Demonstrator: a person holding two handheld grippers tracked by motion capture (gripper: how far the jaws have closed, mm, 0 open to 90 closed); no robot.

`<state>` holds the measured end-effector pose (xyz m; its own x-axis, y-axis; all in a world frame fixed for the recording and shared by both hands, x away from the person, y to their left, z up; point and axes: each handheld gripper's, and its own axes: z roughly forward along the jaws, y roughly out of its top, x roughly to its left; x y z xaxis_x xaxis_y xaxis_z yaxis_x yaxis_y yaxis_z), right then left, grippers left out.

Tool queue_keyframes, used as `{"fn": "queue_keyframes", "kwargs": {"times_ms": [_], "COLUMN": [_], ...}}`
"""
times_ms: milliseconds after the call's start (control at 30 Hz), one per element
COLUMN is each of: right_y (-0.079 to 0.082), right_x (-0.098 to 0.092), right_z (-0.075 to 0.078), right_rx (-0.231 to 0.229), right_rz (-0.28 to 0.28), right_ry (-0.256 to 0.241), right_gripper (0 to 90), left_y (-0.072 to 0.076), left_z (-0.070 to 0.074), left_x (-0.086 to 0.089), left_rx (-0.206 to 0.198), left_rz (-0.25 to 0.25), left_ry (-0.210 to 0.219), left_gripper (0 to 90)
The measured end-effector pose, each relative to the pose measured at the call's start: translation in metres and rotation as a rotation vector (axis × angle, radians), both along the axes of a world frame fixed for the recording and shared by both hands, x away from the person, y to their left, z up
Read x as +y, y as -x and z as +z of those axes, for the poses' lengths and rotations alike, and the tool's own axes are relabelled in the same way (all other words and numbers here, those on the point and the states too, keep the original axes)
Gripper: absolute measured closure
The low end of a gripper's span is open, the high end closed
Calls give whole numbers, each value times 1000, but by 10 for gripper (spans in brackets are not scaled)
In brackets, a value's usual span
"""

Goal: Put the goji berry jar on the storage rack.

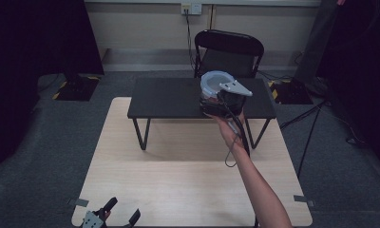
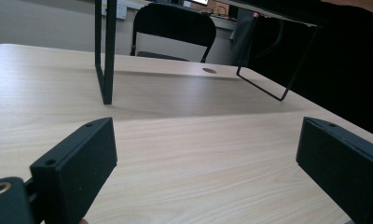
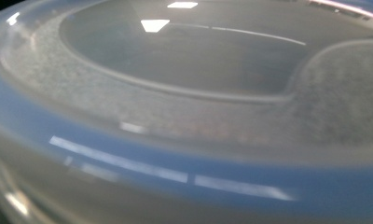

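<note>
A round, translucent plastic container (image 1: 215, 81) with a blue-rimmed lid sits upright on the dark shelf (image 1: 169, 97), lid facing up. The right gripper (image 1: 221, 97) is against it; whether its jaws pinch, I cannot tell. The left gripper (image 1: 121, 211) rests spread over the pale wooden table (image 1: 178, 180).

The round container (image 1: 213, 81) was translucent plastic with a blue-rimmed lid, closed. It sat at the near edge of the low black shelf (image 1: 169, 97), right of its middle. In the right gripper view its lid (image 3: 184, 93) appeared blurred.
</note>
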<state>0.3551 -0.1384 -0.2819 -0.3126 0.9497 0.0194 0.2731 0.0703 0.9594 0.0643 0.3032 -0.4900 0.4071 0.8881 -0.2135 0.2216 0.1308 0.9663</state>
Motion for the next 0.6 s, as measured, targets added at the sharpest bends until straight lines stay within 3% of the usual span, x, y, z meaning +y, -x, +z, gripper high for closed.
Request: {"fn": "queue_keyframes", "kwargs": {"times_ms": [300,600], "right_y": [-22,-35], "right_x": [25,37], "right_z": [-2,-5], "right_rx": [22,36], "right_rz": [-18,-35], "right_ry": [5,-6], "right_gripper": [19,18], "left_y": [0,-1], "left_z": [2,3], "left_x": [-1,0], "left_rx": [5,13], "left_rz": [5,10], "left_ry": [-13,-9], "left_gripper": [18,10]}}
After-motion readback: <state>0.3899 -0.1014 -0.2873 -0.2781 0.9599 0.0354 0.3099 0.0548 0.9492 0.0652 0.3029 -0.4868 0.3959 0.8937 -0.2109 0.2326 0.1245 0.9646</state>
